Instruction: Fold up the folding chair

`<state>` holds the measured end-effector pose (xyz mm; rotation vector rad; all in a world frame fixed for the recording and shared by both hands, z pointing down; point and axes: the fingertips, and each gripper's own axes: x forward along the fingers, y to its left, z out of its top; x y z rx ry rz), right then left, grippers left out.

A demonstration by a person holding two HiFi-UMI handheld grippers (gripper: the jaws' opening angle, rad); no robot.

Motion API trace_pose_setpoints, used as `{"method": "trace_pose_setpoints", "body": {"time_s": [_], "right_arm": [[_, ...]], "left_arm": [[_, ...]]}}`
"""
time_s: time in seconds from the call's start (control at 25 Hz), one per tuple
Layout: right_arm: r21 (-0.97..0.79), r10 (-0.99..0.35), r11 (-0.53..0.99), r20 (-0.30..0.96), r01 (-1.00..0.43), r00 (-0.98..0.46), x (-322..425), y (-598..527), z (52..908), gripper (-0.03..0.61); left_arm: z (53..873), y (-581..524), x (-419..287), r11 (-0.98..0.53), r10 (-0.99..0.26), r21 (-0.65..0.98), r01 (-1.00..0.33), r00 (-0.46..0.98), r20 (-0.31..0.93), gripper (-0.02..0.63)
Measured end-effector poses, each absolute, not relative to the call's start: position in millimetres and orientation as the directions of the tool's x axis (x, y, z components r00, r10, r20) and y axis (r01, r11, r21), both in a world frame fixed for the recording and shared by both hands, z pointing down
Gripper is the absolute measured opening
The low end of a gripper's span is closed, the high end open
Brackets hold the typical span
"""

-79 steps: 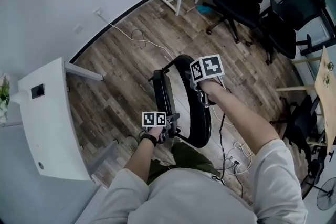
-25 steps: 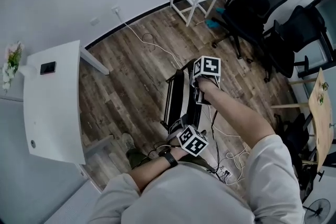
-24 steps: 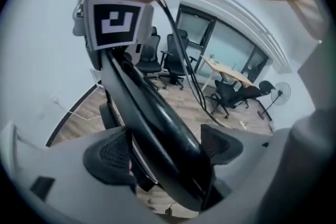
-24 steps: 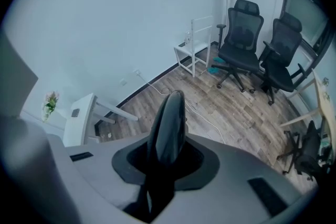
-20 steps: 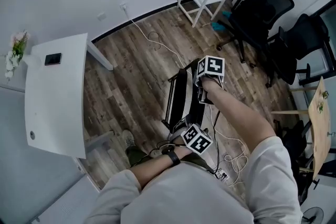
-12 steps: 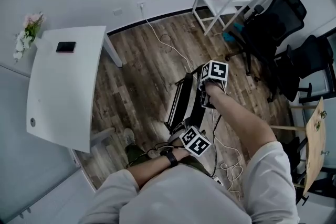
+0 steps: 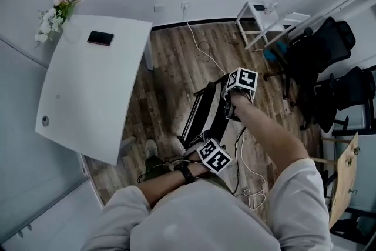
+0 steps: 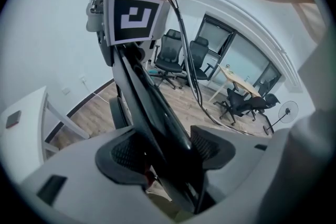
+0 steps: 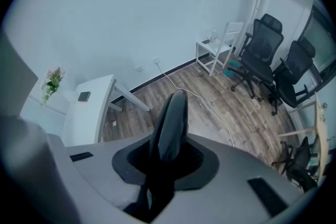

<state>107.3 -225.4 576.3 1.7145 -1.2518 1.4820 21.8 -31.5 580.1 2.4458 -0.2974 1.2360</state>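
The folding chair [image 7: 202, 114] appears collapsed flat and stands edge-up over the wooden floor [image 7: 170, 67], in front of the person, right of the white table [image 7: 88, 85]. The left gripper [image 8: 168, 152] is at the chair's near end, its jaws closing on the black frame, which fills the gap between the pads. The right gripper [image 9: 168, 157] is clamped on the chair's rounded far rim.
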Motion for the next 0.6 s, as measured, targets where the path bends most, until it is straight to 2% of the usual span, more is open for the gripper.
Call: {"method": "trace_pose_setpoints", "body": {"time_s": [0.6], "right_arm": [[-0.259,-0.316,-0.331,0.937,-0.908,-0.152,-87.7,-352.4,573.0,0.078]], "left_arm": [[578.2,-154.3,-158.0,-0.855,-0.108,0.207,-0.475,0.554,0.826,0.273]]}}
